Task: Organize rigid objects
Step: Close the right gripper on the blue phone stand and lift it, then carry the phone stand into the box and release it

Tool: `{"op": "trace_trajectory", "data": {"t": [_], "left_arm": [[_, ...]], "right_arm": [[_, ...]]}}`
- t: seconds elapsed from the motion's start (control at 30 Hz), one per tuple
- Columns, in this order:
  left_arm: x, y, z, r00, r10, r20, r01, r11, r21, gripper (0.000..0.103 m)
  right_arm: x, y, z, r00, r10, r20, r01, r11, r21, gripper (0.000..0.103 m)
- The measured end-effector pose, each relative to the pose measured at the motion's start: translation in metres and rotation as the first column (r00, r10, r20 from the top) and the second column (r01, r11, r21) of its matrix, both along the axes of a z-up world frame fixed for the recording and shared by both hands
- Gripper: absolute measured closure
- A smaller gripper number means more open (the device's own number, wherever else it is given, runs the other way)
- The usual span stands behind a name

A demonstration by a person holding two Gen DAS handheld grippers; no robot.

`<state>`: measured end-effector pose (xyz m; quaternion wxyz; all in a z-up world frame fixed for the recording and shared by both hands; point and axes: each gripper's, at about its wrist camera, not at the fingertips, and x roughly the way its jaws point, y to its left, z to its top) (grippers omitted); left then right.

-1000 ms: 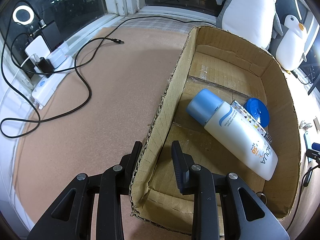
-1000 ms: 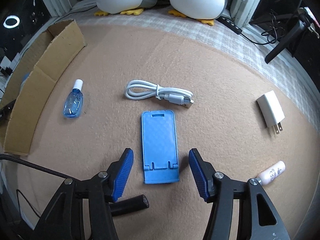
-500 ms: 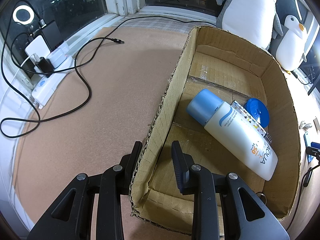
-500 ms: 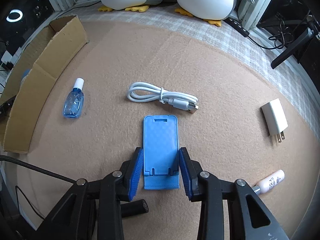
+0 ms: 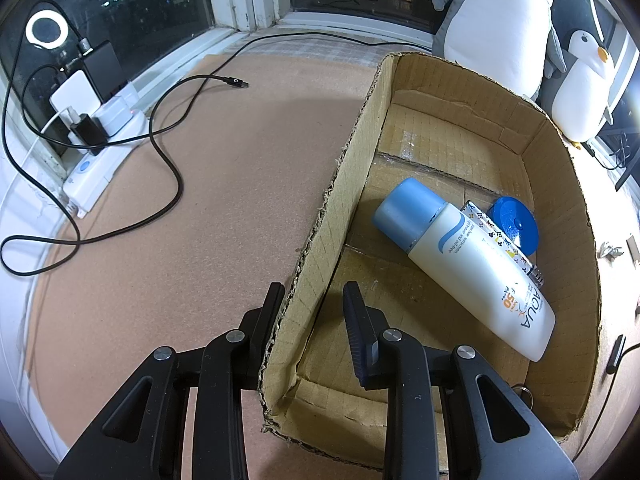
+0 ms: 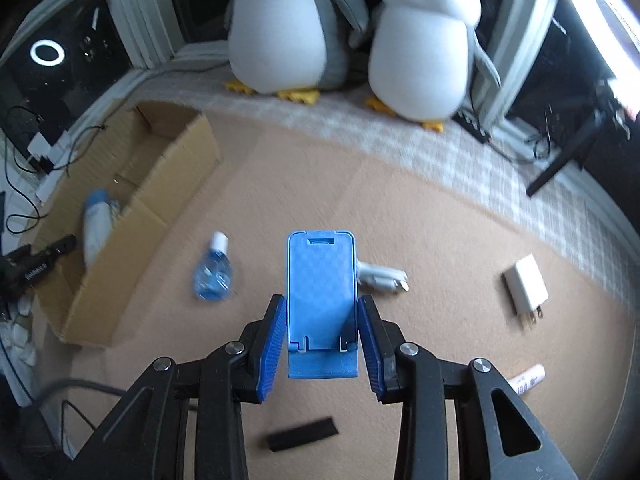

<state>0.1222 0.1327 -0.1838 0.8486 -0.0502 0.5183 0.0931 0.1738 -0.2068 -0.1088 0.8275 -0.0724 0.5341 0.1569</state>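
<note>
Right tongs [image 6: 322,336] were clamped on our blue stand [image 6: 321,292], lifted clear of the bench [image 6: 440,240]. Left tongs [image 5: 312,308] were clenched on the box [image 5: 560,168] wall; we had a bottle [image 5: 460,264] inside. Dropper [image 6: 213,276] and charger [image 6: 525,286] lay loose.

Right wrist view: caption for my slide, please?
Right gripper shut on blue phone stand, lifted above the carpet near the cardboard box.

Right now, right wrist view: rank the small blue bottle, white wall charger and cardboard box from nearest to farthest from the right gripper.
1. Small blue bottle with white cap: just left of the right gripper, on the mat.
2. White wall charger: out to the right.
3. Open brown cardboard box: far left, by the window.
</note>
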Motion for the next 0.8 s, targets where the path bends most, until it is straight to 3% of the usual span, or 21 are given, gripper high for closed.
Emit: {"op": "trace_trajectory", "data": {"t": [0.33,0.53,0.8], "left_arm": [[0.000,0.000,0.000,1.000,0.000,0.001,0.000,1.000,-0.001,0.076],[0.000,0.000,0.000,1.000,0.000,0.001,0.000,1.000,-0.002,0.076],[0.001,-0.001,0.000,1.000,0.000,0.002,0.000,1.000,-0.002,0.076]], "right_arm": [[0.013,0.087,0.035,0.990,0.121,0.078,-0.127,0.988,0.090,0.070],[0.021,0.141,0.033,0.977,0.192,0.089,-0.201,0.974,0.102,0.070],[0.033,0.175,0.014,0.974,0.220,0.057,-0.225,0.970,0.093,0.070]]}}
